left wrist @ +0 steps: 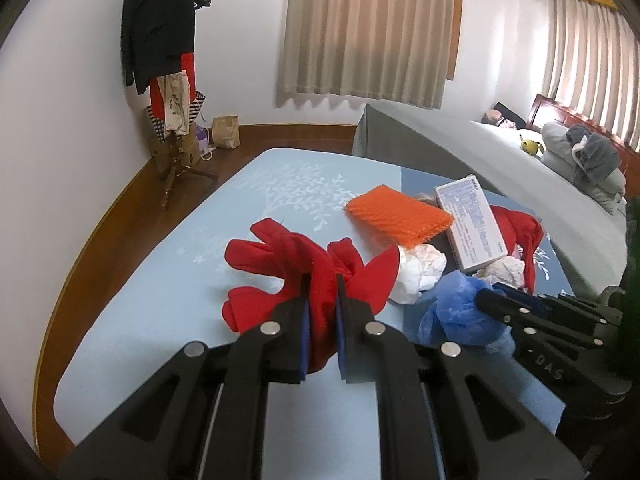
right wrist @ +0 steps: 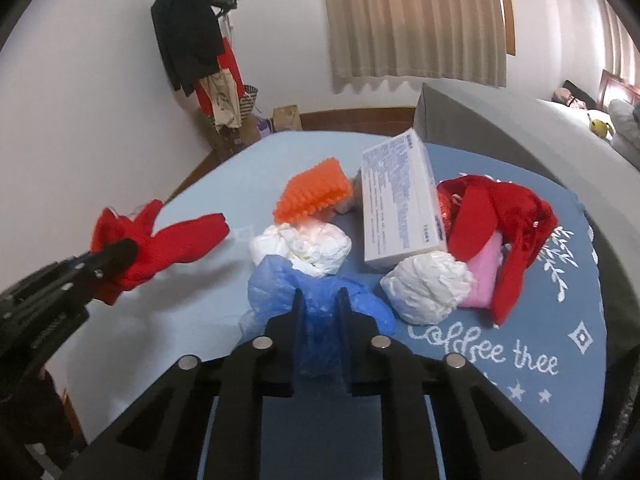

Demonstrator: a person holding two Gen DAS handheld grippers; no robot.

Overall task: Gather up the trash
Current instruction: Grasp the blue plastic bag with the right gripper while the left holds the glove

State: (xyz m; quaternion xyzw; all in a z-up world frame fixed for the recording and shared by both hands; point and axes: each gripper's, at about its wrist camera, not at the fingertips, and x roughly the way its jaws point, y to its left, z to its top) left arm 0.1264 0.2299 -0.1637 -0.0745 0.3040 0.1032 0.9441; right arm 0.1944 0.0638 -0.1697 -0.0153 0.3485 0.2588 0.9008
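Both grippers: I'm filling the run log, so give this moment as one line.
left gripper: shut on red glove | right gripper: shut on blue plastic bag | rest of trash: on mat

The left gripper [left wrist: 322, 280] clamped a red glove [left wrist: 288, 256] over the blue mat [left wrist: 160, 280]; the right gripper [left wrist: 486, 294] pinched a blue bag [left wrist: 456, 312] beside white wads [left wrist: 420, 272].

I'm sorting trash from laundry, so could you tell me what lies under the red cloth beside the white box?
A pink item shows under the red cloth, right of the white box. What it is and how far under it runs are hidden.
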